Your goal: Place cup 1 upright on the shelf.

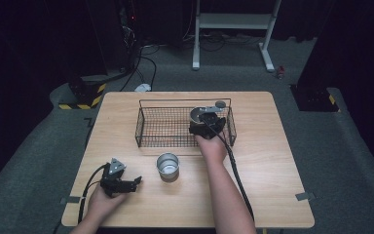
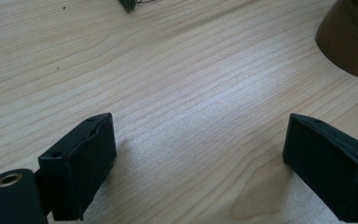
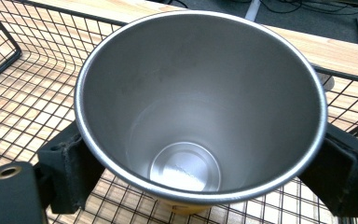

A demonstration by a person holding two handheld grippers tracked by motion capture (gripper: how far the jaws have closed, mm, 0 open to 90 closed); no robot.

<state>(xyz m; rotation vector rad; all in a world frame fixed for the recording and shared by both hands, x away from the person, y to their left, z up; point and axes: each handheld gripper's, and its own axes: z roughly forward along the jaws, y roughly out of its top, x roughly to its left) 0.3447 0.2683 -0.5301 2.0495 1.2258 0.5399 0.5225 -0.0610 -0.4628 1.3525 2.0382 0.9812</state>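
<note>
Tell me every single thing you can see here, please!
Table: one, light wood, middle of the room.
Wire basket: one, black, far half of the table.
Steel cup in the basket: one, silver, empty, held at the basket's right end.
Steel cup on the table: one, silver, in front of the basket.
Metal stand: one, white, on the floor behind the table.
Left gripper: one, black, fingers apart, near the table's front left.
Right gripper: one, black, fingers clamping the basket cup.

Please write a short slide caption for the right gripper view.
Right gripper holds a steel cup upright over the wire basket.
</note>
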